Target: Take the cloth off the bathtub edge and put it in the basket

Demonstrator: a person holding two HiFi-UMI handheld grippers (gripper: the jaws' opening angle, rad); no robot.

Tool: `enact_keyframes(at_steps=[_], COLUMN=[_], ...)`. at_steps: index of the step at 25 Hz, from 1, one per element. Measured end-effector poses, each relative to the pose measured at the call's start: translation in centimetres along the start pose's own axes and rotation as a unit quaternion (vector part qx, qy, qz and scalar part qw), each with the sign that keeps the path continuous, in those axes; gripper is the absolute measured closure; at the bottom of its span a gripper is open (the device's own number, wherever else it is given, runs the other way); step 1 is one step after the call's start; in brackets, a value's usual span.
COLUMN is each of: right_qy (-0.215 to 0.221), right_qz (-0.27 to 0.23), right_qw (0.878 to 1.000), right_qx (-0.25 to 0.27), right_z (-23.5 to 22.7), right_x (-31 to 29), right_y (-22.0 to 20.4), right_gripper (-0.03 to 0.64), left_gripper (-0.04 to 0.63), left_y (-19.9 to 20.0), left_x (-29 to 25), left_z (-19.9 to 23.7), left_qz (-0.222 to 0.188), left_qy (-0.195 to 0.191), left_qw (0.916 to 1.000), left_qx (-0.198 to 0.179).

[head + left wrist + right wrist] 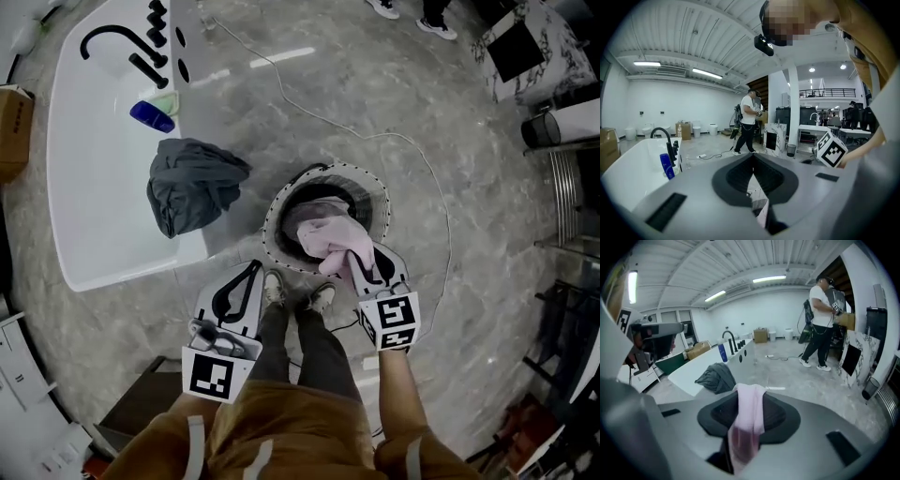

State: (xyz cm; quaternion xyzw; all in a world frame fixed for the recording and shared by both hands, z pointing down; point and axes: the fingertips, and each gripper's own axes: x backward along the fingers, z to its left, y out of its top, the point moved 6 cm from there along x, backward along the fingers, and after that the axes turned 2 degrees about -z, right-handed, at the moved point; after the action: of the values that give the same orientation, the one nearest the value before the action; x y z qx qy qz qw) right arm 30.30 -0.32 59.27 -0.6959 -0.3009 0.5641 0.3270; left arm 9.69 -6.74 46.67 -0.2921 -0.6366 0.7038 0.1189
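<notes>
A dark grey cloth (192, 183) lies bunched over the edge of the white bathtub (94, 216); the right gripper view shows this grey cloth (715, 377) too. A round perforated basket (375, 202) stands on the floor beside the tub. My right gripper (356, 255) is at the basket's near rim, shut on a pink cloth (328, 234) that hangs into the basket. That pink cloth (747, 413) drapes over the right gripper's (750, 389) tips. My left gripper (255, 266) is shut and empty, left of the basket, above the person's shoes; its tips (753, 157) meet.
A blue bottle (150, 115) and a black faucet (112, 37) stand at the tub's far end. A white cable (412, 150) runs over the floor past the basket. The person's shoes (298, 292) are just before the basket. Another person (820, 329) stands farther off.
</notes>
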Motion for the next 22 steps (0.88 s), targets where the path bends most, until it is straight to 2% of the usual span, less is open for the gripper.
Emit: enact_keyframes(at_steps=[3,8,13,22], right_qy=[0.006,-0.001,-0.004,0.005], right_qz=[0.048,0.084,0.097,0.129], right_qw=[0.999,0.996,0.995,0.992], right_qx=[-0.012,-0.018,-0.002,0.007], right_z=[-1.4,-3.1,-3.8,-4.3], right_x=[-3.0,-7.1,-11.9,-18.1], right_y=[-3.7,-8.8,-12.7,-22.2], right_gripper=[0.432,0.428,0.428,0.419], left_gripper=[0.589,0.589,0.589,0.589], left_y=[-2.2,-5.8,-11.6,-22.2], left_x=[-1.0,-2.5,-6.3,-12.2], left_z=[-0.3,-0.7,-0.6,0.2], left_qz=[0.016,0.035,0.043,0.054], left_qy=[-0.007,-0.017,-0.026,-0.014], left_qw=[0.9998,0.9992,0.9987,0.9984], left_qx=[0.002,0.002,-0.013,0.013])
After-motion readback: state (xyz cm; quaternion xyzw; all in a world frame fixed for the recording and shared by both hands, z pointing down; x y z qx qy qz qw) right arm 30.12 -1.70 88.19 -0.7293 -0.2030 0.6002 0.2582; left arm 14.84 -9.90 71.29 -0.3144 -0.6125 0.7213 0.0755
